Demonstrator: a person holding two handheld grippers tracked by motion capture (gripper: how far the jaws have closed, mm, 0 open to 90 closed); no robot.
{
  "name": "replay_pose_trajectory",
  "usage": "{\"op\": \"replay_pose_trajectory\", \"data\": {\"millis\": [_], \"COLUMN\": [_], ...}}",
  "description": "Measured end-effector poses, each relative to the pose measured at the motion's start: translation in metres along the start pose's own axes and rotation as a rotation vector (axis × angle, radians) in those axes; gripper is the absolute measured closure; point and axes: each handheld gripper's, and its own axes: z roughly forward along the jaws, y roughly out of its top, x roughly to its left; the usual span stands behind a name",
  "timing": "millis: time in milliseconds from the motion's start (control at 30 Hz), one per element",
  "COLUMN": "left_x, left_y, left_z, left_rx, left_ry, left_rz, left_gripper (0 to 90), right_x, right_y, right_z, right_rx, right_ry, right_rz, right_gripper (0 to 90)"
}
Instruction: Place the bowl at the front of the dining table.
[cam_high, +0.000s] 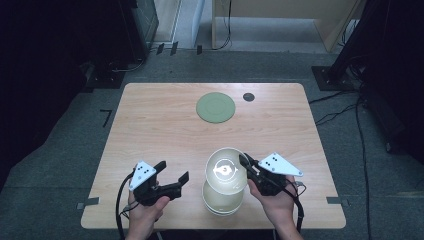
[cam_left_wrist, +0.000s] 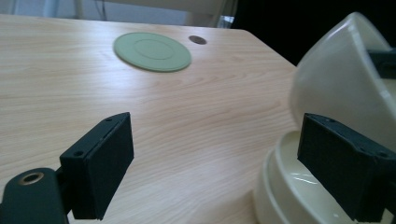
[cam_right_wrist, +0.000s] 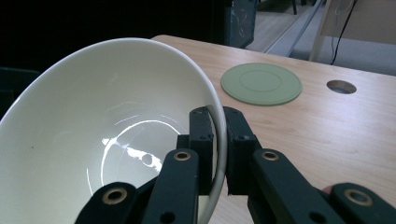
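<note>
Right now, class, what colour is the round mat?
Pale green round mat; clearest in the right gripper view.

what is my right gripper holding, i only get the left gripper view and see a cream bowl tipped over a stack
Observer: The right gripper is shut on the rim of that top bowl, one jaw inside, one outside.
Operator: is it clear of the stack
Observer: The high view shows it tilted above the stacked bowls; whether they touch, I cannot tell.
Operator: and my left gripper
Observer: The left gripper is open with nothing between its jaws, just left of the stack.
</note>
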Motion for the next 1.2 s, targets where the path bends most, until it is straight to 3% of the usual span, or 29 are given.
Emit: {"op": "replay_pose_trajectory", "data": {"millis": [233,500,800,1067,1200], "left_x": [0.021,0.045,0.081,0.103,0.108], "left_y": [-0.008,-0.021,-0.038,-0.047,-0.05], "left_z": [-0.001,0.004,0.004,0.002,0.002], "left_rx": [-0.008,0.024,0.041,0.073,0.081], "left_ry": [0.069,0.154,0.234,0.319,0.342], "left_rz": [-0.006,-0.005,-0.056,-0.077,-0.077], "left_gripper": [10.4,10.4,10.4,10.4,10.4], "right_x": [-0.004,-0.008,-0.012,-0.016,-0.018], "right_y": [0.012,0.025,0.033,0.04,0.044], "right_z": [0.006,0.014,0.026,0.037,0.041], "right_rx": [-0.022,-0.044,-0.048,-0.049,-0.055], "right_ry": [-0.009,-0.018,-0.032,-0.044,-0.05], "right_rz": [0.0,0.004,0.005,0.009,0.006], "right_gripper": [84.7,84.7,84.7,84.7,84.7]}}
